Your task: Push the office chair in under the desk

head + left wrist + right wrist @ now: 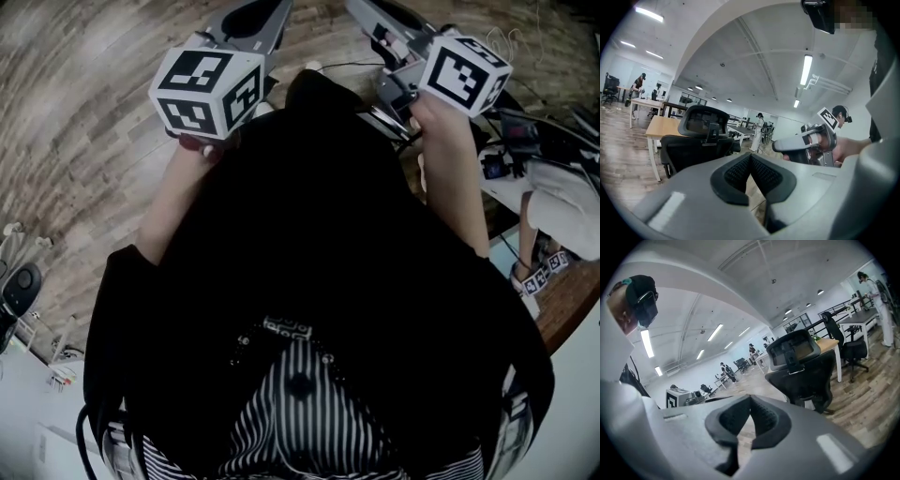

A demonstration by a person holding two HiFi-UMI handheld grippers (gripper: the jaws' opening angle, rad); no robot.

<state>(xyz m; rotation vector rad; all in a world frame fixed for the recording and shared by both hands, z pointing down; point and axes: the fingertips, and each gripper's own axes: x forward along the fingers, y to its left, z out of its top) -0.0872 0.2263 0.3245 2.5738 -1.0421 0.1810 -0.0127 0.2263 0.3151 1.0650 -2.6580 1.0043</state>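
Note:
The black office chair (696, 143), with mesh back and headrest, stands a little way ahead of both grippers, its back towards me. A light wooden desk (658, 125) on white legs is right behind it. In the right gripper view the same chair (801, 369) stands right of centre before the desk (828, 344). My left gripper (750, 157) and right gripper (751, 399) are both shut, nothing between the pads, neither touching the chair. In the head view only their marker cubes, left (206, 89) and right (464, 73), and the hands show clearly. The chair is hidden there.
Wood-plank floor (84, 103) lies all around. A table with cables and gear (553, 192) is close on my right. A second black chair (846, 341) sits at a grey desk further back. Several people stand at distant desks (640, 101).

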